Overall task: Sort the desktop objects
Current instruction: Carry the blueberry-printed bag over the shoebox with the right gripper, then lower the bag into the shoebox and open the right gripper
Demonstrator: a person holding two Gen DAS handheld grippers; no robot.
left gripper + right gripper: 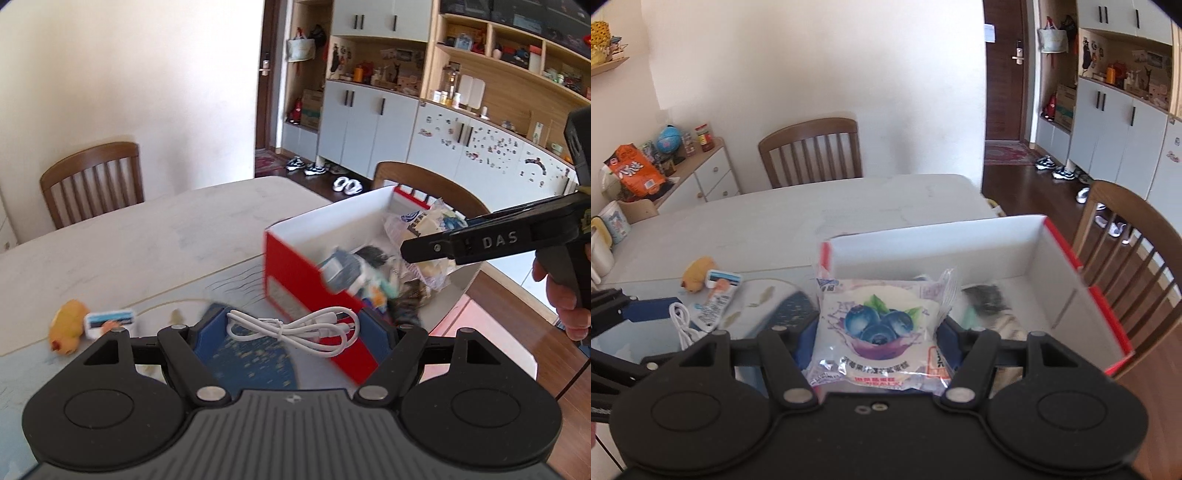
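**Both grippers carry items toward the red box**

A person stands at a pale table [798, 221], a two-finger gripper in each hand. Near the table's right edge sits an open red box [1106, 317] with white inner walls. It already holds several small packets and a dark item, so it seems to be the collecting place for this sort.

The left gripper [291, 328] holds a coiled white cable [295, 326]. The coil lies across the gap between the blue pads, and the jaws look closed on its bundled middle, which keeps the loose loops from trailing. It hangs just in front of the box's near red wall, not yet over the opening.

The right gripper [877, 328] pinches a blueberry snack bag [879, 325] by its sides, printed face up. The bag is at the box's near rim, partly over the inside. Seen from the left camera, the right gripper already reaches over the box.

Left on the table, well apart from the box, lie a small yellow plush toy [68, 326] and a white tube [718, 299], touching each other. They look like the items yet to be sorted.

My guess is that both loads go into the box next; the cable could snag on the wall.
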